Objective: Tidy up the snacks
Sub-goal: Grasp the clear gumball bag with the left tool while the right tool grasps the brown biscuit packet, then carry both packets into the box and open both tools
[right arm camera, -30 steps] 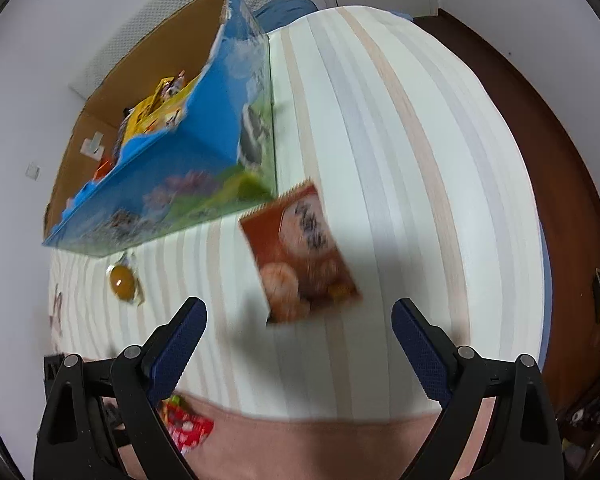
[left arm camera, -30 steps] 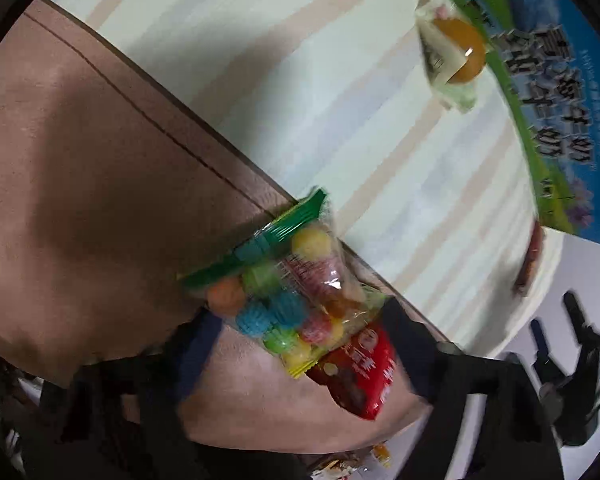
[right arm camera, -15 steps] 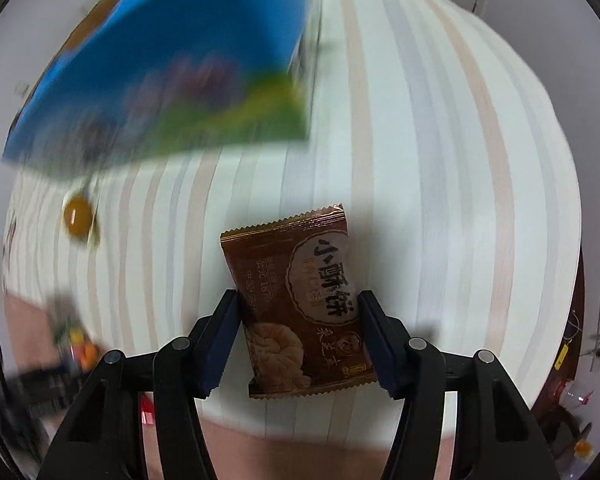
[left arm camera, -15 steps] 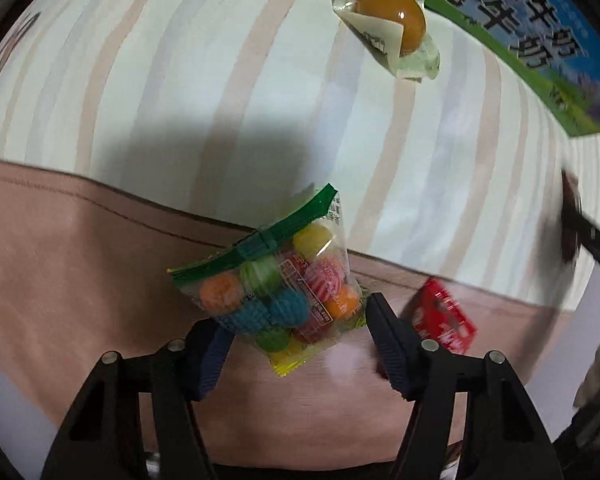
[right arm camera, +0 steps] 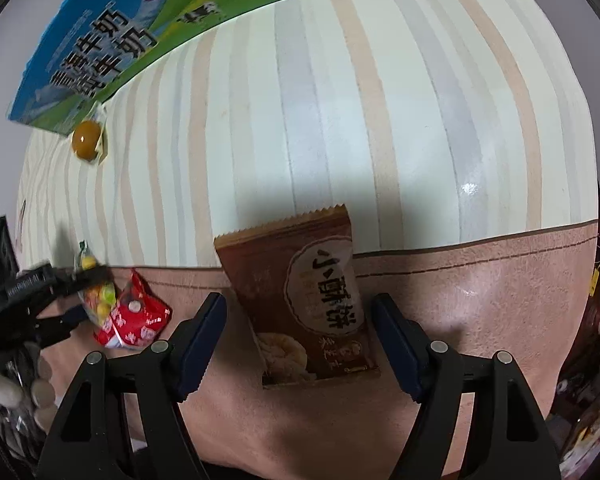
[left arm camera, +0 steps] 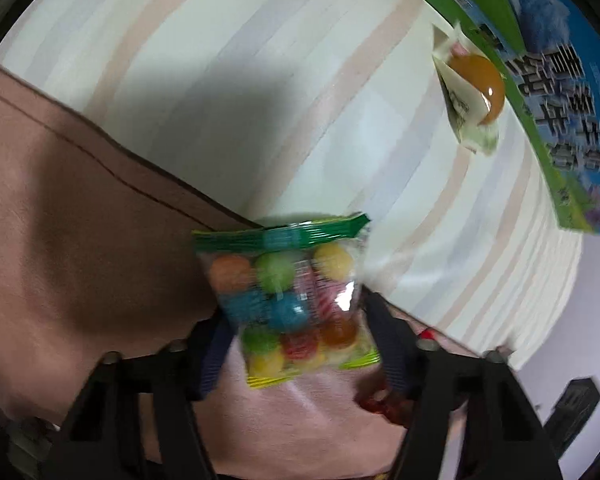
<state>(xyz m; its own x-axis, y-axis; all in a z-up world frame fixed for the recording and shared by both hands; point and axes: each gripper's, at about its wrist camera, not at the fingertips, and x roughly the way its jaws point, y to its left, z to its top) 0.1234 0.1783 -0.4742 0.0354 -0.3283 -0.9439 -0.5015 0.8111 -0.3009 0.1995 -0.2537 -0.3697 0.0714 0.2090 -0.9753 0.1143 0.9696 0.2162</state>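
Left wrist view: the left tongs [left arm camera: 300, 336] are closed on a clear plastic bag of coloured round candies with a green top seal [left arm camera: 290, 298], holding it by its lower half above the pinkish-brown border strip [left arm camera: 72, 208] that runs along the near edge of the worktop. Beyond the border lies the pale striped cloth of the worktop [left arm camera: 228, 80], with broad open room to the left and far side. At the far right a small clear sachet holding an orange-brown ball [left arm camera: 474, 88] lies just beside the blue and green printed cardboard box [left arm camera: 556, 76], which closes off that side. A red wrapper [left arm camera: 380, 404] peeks out beside the right finger, low and partly hidden.

Right wrist view: the right tongs [right arm camera: 300, 336] stand with their jaws apart, either side of a brown snack packet with a white oval label [right arm camera: 306, 304]. Whether the pads touch it cannot be told; small gaps show on both sides. The packet straddles the line between border strip and striped cloth. The cloth ahead and to the right is open up to the worktop's rounded edge. To the left, the other tongs hold the candy bag just above a crumpled red packet [right arm camera: 134, 318]. Far left, the sachet sits against the box's near corner.
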